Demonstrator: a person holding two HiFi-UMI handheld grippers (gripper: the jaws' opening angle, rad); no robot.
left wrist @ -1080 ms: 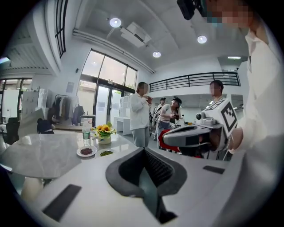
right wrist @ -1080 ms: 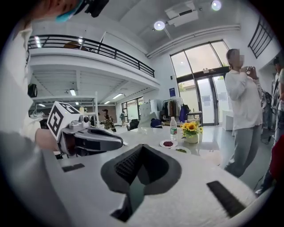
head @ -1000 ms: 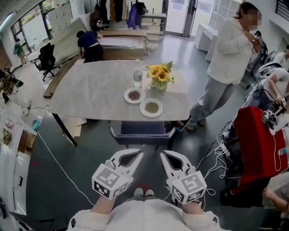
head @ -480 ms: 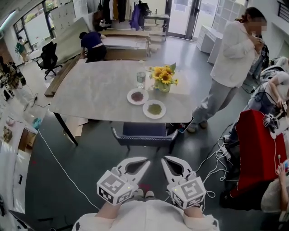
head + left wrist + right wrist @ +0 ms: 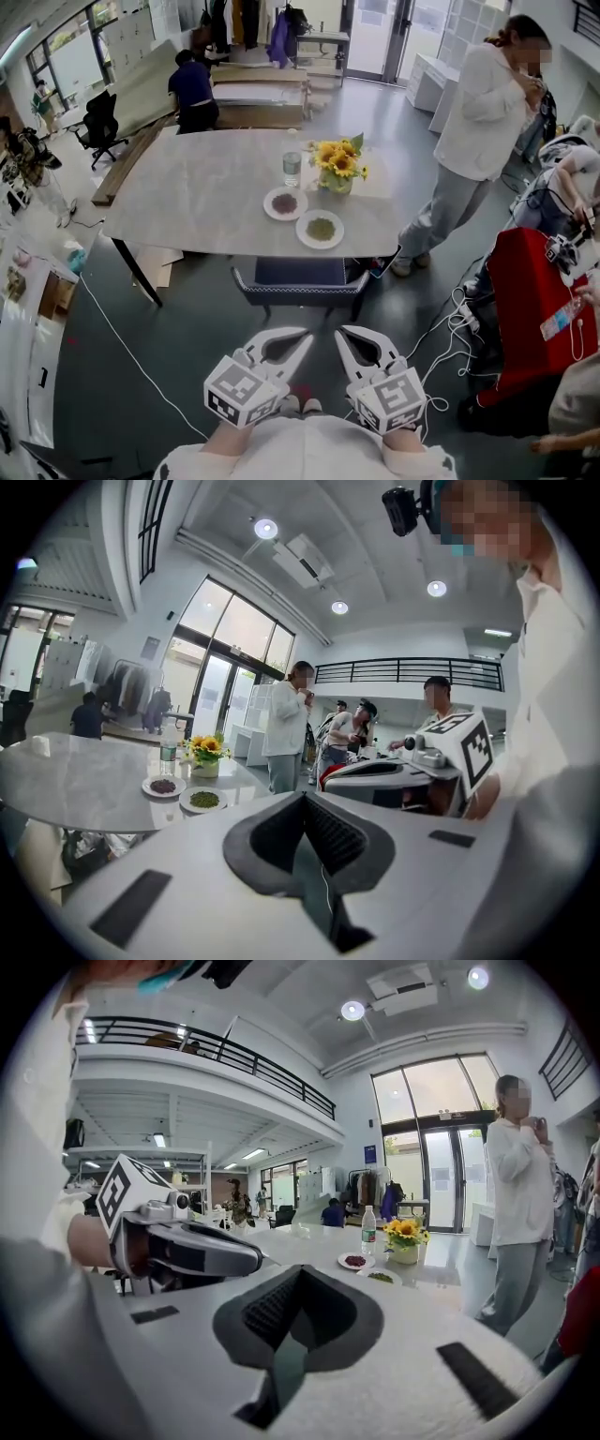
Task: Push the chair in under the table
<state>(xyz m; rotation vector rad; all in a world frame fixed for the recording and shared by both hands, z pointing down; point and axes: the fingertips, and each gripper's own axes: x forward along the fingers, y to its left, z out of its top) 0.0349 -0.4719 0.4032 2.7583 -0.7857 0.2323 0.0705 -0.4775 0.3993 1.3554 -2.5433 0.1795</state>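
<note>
A dark blue chair (image 5: 298, 278) with a patterned rim sits partly under the near edge of the grey marble table (image 5: 202, 202). My left gripper (image 5: 305, 337) and right gripper (image 5: 339, 332) hover side by side in front of my body, a short way from the chair's back, touching nothing. Both are shut and empty. In the left gripper view the table (image 5: 75, 780) lies to the left; in the right gripper view the table (image 5: 319, 1241) lies ahead.
On the table stand two plates (image 5: 320, 228), a water bottle (image 5: 292, 168) and a vase of sunflowers (image 5: 338, 162). A person in white (image 5: 473, 131) stands right of the table. A red-draped cart (image 5: 530, 309) and floor cables (image 5: 459, 314) lie to the right.
The view has shifted slightly and both grippers have edged a little right and down in the picture. The person in dark blue at the back has moved.
</note>
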